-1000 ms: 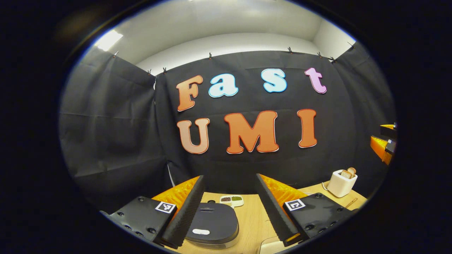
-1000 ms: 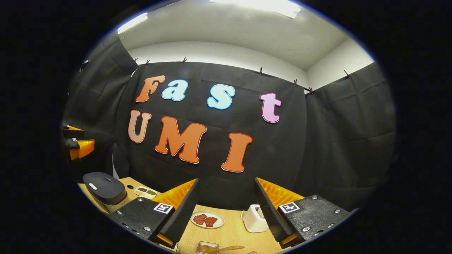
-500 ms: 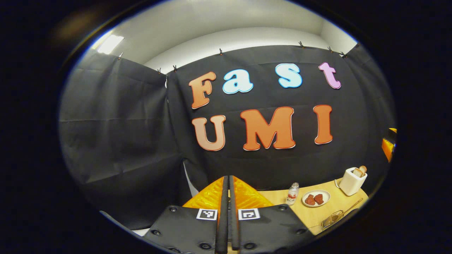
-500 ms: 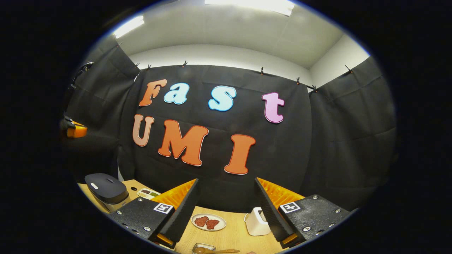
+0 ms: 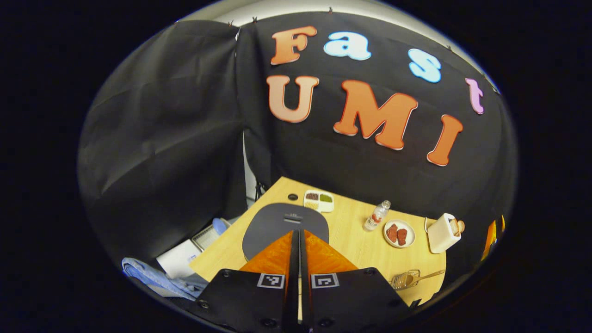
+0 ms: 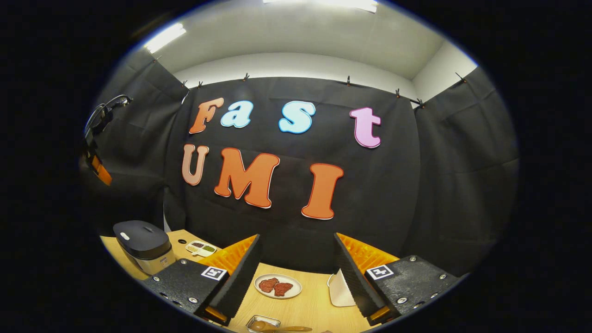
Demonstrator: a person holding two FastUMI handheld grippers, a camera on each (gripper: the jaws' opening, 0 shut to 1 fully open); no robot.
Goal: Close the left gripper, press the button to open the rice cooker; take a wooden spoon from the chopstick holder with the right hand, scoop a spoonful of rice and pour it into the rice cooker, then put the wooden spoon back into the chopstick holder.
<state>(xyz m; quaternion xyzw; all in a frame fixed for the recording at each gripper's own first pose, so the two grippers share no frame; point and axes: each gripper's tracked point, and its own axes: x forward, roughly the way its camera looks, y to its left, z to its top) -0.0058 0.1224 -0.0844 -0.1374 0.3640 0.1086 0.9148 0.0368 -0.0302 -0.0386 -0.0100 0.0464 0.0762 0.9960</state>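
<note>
Step in hand, as judged: press of lid button on rice cooker [image 5: 285,225].

- Left gripper [image 5: 298,240]: fingers together, nothing between them, aimed down at the dark cooker lid. Contact with lid cannot be told.
- Button: pale oval near lid's front edge in right gripper view [image 6: 123,236]; hidden behind own fingers in left gripper view. Lid down.
- Advice: keep fingers together so tips act as one blunt point; come down square on the oval, not the lid around it; push along finger axis to avoid skidding on the smooth lid; lift clear at once, as lid probably springs up.
- Right gripper [image 6: 296,273]: fingers apart, empty, held above table [image 5: 356,240], well apart from cooker.

Containers and contents:
- Rice cooker: shut, inside unseen.
- Divided tray [image 5: 318,200], behind cooker: dark brown, green and pale fillings in separate sections.
- Plate [image 6: 277,286]: two reddish pieces.
- Toaster [image 5: 441,232]: bread slice standing in slot.
- Bottle [image 5: 376,216]: upright, clear, beside plate.
- Clear dish [image 5: 405,279], near table's front edge: wooden spoon [image 5: 428,275] resting in it, handle outward; contents unclear. No chopstick holder made out.
</note>
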